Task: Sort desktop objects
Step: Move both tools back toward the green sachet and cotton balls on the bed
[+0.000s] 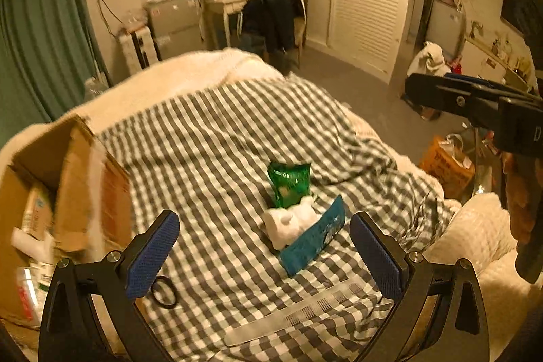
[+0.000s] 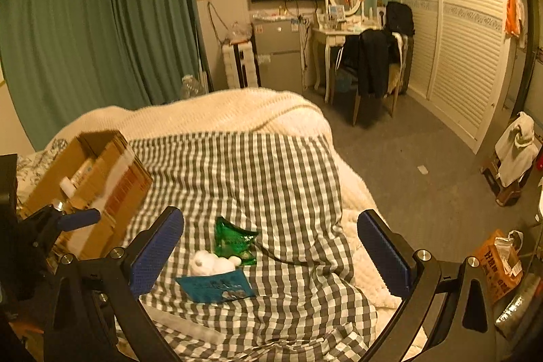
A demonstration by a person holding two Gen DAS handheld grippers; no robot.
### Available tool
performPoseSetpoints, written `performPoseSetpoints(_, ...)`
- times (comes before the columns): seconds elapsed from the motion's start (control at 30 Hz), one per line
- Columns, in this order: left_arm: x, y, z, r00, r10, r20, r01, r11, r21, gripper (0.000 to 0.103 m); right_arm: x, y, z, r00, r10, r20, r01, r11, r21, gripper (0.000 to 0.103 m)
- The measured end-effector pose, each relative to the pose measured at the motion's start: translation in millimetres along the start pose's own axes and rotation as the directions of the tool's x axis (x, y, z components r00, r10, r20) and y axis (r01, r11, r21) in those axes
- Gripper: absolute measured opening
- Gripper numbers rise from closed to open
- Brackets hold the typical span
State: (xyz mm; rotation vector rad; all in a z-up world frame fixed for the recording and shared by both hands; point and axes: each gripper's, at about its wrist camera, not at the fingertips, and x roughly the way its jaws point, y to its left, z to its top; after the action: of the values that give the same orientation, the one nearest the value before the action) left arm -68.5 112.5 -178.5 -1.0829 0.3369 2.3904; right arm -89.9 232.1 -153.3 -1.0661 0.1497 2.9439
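Observation:
On the checked cloth (image 1: 220, 141) lie a green shiny packet (image 1: 290, 184), a white fluffy bundle (image 1: 288, 224) and a teal flat packet (image 1: 314, 238), close together. A black ring (image 1: 164, 291) and a clear ruler (image 1: 295, 311) lie nearer. My left gripper (image 1: 264, 256) is open and empty, just short of the teal packet. My right gripper (image 2: 271, 253) is open and empty, above the same green packet (image 2: 234, 241), white bundle (image 2: 212, 262) and teal packet (image 2: 215, 287). The right gripper also shows at the right edge of the left wrist view (image 1: 475, 104).
An open cardboard box (image 1: 68, 192) holding several packages stands at the left of the bed; it also shows in the right wrist view (image 2: 91, 189). A cream blanket (image 2: 220, 111) covers the far bed. An orange bag (image 2: 499, 263) sits on the floor at right.

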Motion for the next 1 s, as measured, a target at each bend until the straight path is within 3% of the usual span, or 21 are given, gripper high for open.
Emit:
performPoseSetpoints(0.4, 66, -1, -22, 0.984, -0.12, -0.133, 0.119, 0.993, -0.014, 0.092, 90, 5, -14, 0.982, 0.078, -0.169, -0.084, 0.996, -0.03, 0.101)
performPoseSetpoints(0.73, 103, 1, -31, 0.95, -0.225, -0.219, 0.216, 0.974, -0.063, 0.06, 155, 16, -29, 0.95, 0.119, -0.288, -0.132, 0.991, -0.027, 0.083)
performPoseSetpoints(0.83, 115, -1, -36, 0.941, -0.244, -0.233, 0.234, 0.97, -0.074, 0.059, 172, 23, -31, 0.939, 0.141, -0.313, -0.156, 0.988, -0.021, 0.08)
performPoseSetpoints(0.9, 120, -2, -38, 0.934, -0.262, -0.242, 0.249, 0.965, -0.083, 0.053, 184, 29, -33, 0.93, 0.153, -0.334, -0.169, 0.985, -0.018, 0.077)
performPoseSetpoints(0.97, 123, -2, -40, 0.929, -0.279, -0.244, 0.263, 0.96, -0.096, 0.039, 196, 33, -37, 0.918, 0.162, -0.362, -0.181, 0.983, -0.019, 0.072)
performPoseSetpoints(1.0, 124, -1, -40, 0.922, -0.304, -0.24, 0.285, 0.952, -0.11, 0.036, 200, 33, -39, 0.914, 0.16, -0.374, -0.18, 0.983, -0.019, 0.065)
